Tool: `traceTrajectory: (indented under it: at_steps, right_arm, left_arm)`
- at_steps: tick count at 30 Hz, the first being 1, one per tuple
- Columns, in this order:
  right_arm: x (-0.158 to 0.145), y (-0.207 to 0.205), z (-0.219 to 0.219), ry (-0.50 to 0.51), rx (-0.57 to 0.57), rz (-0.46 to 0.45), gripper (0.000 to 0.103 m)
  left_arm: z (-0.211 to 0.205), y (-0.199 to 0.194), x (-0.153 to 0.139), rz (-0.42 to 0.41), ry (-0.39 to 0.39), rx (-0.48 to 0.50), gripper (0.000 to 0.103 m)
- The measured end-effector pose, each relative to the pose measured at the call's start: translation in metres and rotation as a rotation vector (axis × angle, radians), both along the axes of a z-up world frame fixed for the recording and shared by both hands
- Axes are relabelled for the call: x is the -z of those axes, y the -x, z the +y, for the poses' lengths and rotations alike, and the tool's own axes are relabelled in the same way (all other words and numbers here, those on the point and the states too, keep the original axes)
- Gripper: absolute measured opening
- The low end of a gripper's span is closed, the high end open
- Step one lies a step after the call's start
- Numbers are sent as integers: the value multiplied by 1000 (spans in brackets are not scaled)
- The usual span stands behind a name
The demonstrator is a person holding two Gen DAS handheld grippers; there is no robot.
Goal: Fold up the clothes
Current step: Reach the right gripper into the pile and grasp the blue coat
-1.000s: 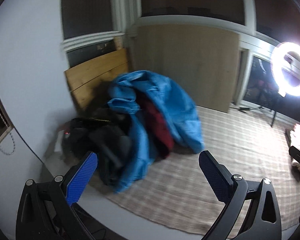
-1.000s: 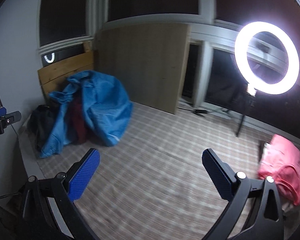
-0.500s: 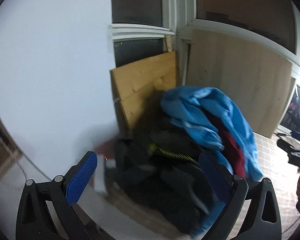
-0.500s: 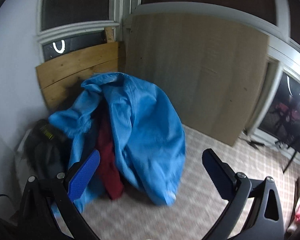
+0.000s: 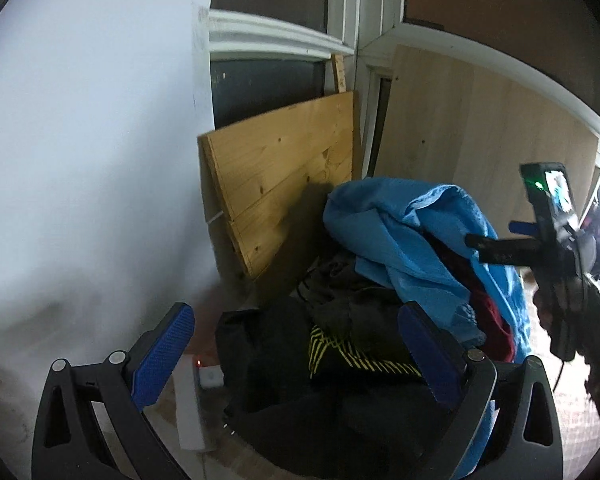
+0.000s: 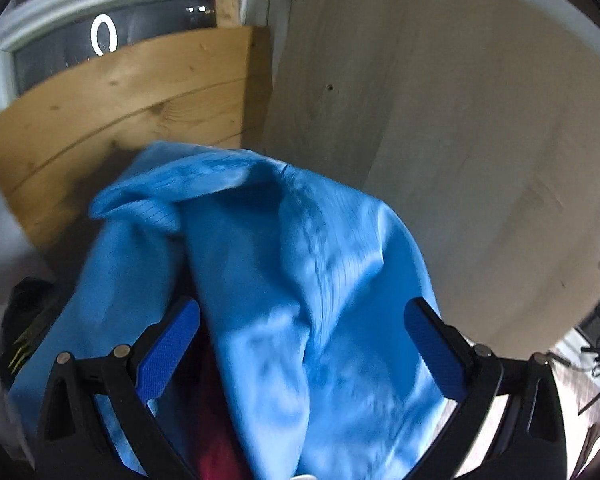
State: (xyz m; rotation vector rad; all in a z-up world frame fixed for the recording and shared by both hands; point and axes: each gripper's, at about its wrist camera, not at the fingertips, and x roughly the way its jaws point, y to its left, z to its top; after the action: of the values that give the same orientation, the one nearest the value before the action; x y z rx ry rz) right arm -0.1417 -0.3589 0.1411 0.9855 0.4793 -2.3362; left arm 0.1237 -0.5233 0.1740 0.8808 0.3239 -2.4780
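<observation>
A pile of clothes lies in the corner. A blue garment (image 5: 404, 240) drapes over a dark red one (image 5: 492, 320), with black clothes with yellow stripes (image 5: 340, 352) in front. My left gripper (image 5: 296, 352) is open and empty, just above the black clothes. My right gripper (image 6: 300, 352) is open, its fingers on either side of the blue garment (image 6: 300, 280), not closed on it. The dark red garment (image 6: 216, 440) shows under the blue one. The right gripper's body also shows in the left wrist view (image 5: 548, 240).
A pine board (image 5: 284, 176) and a pale plywood panel (image 6: 460, 120) lean against the windows behind the pile. A white wall (image 5: 80, 160) stands at the left. A white block (image 5: 190, 408) lies by the black clothes. Checked cloth (image 5: 572, 424) covers the surface at the right.
Both grippers have moved in towards the clothes pile, from far across the checked surface to right over it. Both have stayed open.
</observation>
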Motion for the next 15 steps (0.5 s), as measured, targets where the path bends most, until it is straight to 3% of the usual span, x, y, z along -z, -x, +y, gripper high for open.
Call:
traceTrajectory:
  at_steps: [3, 5, 7, 8, 9, 11, 15]
  right_arm:
    - [15, 31, -14, 8, 1, -59, 103]
    - [28, 50, -18, 60, -8, -145, 100]
    - [36, 63, -16, 167, -40, -274, 55]
    - [33, 65, -13, 202, -40, -304, 27]
    - [30, 68, -10, 236, -38, -330, 21]
    - [11, 63, -2, 273, -37, -272, 9]
    - [-61, 36, 24, 345, -50, -90, 4]
  left_arm:
    - [-7, 10, 4, -4, -18, -5, 102]
    - [-12, 17, 7, -14, -24, -9, 102]
    - [-14, 22, 11, -33, -21, -13, 102]
    - [-14, 24, 12, -40, -21, -13, 102]
    - [-14, 25, 14, -47, -21, -11, 102]
    - [-12, 22, 10, -38, -19, -1, 102]
    - [-6, 14, -1, -12, -15, 21, 102]
